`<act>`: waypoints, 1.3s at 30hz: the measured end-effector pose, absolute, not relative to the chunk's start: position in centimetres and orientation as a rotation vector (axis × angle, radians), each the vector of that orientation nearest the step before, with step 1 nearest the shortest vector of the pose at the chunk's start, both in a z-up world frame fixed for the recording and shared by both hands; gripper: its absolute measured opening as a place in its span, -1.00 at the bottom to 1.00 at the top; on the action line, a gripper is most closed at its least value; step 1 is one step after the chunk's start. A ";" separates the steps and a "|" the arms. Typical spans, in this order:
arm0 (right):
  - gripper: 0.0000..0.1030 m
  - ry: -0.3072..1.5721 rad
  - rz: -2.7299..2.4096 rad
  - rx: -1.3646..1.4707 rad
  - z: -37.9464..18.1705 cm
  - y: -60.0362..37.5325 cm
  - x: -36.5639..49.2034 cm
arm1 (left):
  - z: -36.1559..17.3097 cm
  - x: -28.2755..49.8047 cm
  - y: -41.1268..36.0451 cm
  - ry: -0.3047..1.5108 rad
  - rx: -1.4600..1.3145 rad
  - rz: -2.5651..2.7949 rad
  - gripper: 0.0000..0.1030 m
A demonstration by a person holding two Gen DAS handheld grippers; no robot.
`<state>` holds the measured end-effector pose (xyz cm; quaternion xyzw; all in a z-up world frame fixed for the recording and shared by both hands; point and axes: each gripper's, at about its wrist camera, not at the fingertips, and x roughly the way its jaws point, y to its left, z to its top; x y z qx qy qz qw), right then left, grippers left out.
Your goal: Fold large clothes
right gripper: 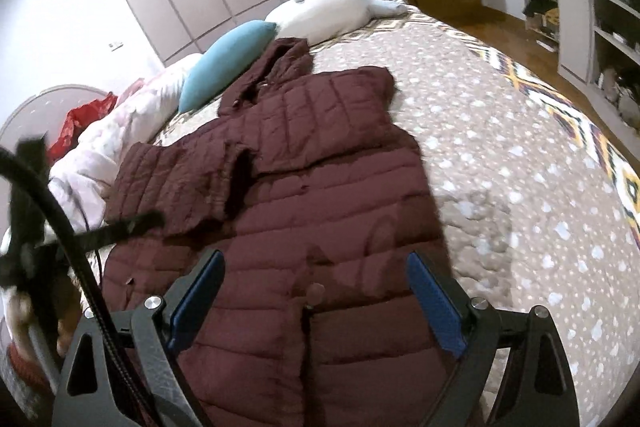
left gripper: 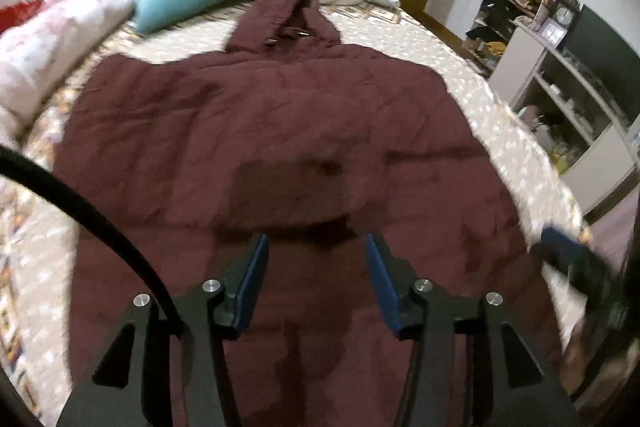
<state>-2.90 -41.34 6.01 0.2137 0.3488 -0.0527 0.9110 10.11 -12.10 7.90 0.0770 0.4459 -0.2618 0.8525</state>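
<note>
A maroon quilted hooded jacket [left gripper: 260, 107] lies flat on the patterned bedspread [left gripper: 472, 95], with its hood [left gripper: 284, 15] towards the pillows. In the right wrist view the jacket [right gripper: 320, 167] has its left sleeve [right gripper: 180, 183] folded across the body. My left gripper [left gripper: 316, 239] hovers over the lower part of the jacket, open, with nothing between its blue pads. My right gripper [right gripper: 315, 255] hangs over the jacket's lower front near the zip, jaws wide open and empty. The other gripper shows only as a dark blur at the edge of each view.
A teal pillow [right gripper: 228, 61], a white plush cushion [right gripper: 324, 11] and a pink-white duvet [left gripper: 60, 31] lie at the head of the bed. White shelves [left gripper: 560, 99] with clutter stand to the right. Bare bedspread [right gripper: 520, 167] stretches right of the jacket. A black cable [left gripper: 92, 219] crosses the left.
</note>
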 end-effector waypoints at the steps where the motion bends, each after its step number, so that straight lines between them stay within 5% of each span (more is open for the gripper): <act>1: 0.83 0.721 -0.096 0.435 6.1 -41.1 -2.8 | 8.1 9.6 -10.7 0.917 0.182 -0.519 -0.01; 14: 0.84 0.887 0.024 0.407 2.9 -34.9 11.5 | 9.1 3.6 1.6 0.751 0.181 -0.203 0.24; 16: 0.54 0.927 0.024 0.450 1.7 -34.5 13.2 | 8.8 3.4 2.4 0.742 0.207 -0.170 0.24; 17: -0.14 0.940 0.026 0.446 1.6 -34.2 13.7 | 8.6 3.3 2.8 0.737 0.226 -0.151 0.25; 18: -0.46 0.959 0.019 0.424 1.8 -33.8 14.1 | 8.5 3.4 3.0 0.729 0.241 -0.135 0.25; 29: -0.55 0.768 -0.075 0.166 14.3 -37.0 14.5 | 7.2 4.6 4.6 0.735 0.197 -0.082 0.26; 36: -0.54 0.928 -0.263 0.241 7.0 -44.5 17.4 | 5.0 5.5 4.3 0.782 0.200 -0.078 0.27; 39: -0.32 0.982 -0.271 0.301 3.6 -45.8 17.4 | 3.7 6.3 4.4 0.812 0.195 -0.069 0.27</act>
